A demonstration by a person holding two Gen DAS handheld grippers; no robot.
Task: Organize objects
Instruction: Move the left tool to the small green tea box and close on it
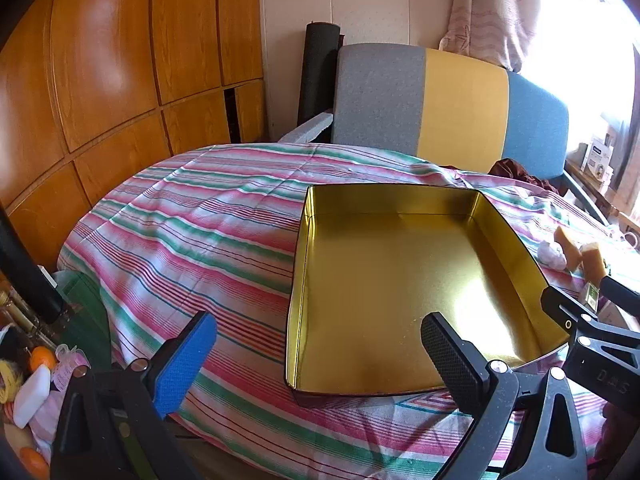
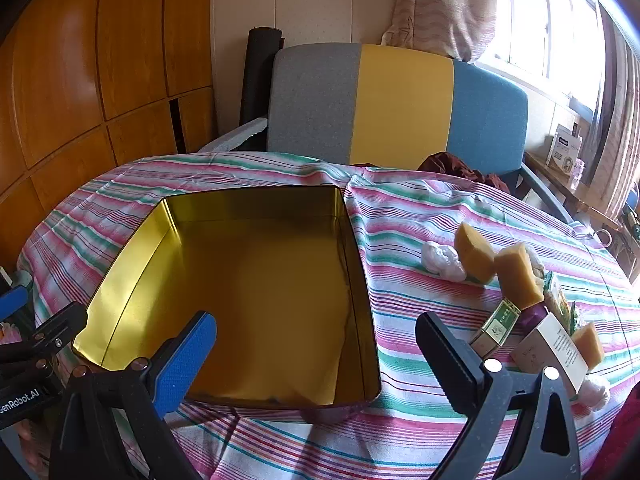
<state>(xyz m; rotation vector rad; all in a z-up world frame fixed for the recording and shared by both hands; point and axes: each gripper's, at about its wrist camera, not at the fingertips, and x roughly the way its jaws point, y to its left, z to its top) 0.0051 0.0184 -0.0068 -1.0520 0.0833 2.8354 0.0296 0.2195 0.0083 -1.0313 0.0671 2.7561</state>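
I read "enRobot.AI" on the left gripper's body at the left edge of my right view, and "DAS" on the right gripper's body in my left view. Right of my right gripper [image 2: 316,346] lie sponge blocks [image 2: 474,252], a white wad [image 2: 442,261] and labelled boxes [image 2: 550,350], print unreadable. Both the right and left gripper [image 1: 320,346] gape wide, holding nothing. The gold tin [image 2: 120,252] sits open ahead of both, on the striped cloth [image 1: 192,216].

Pink, green and white striped cloth [image 2: 420,216] covers the table. Behind it: chair with grey, yellow and blue fabric back [image 2: 400,104], dark red crumpled cloth [image 2: 452,164] on its seat. Orange wooden panelled wall [image 1: 100,72] left, patterned curtain [image 2: 440,4] by bright window [image 2: 552,28].
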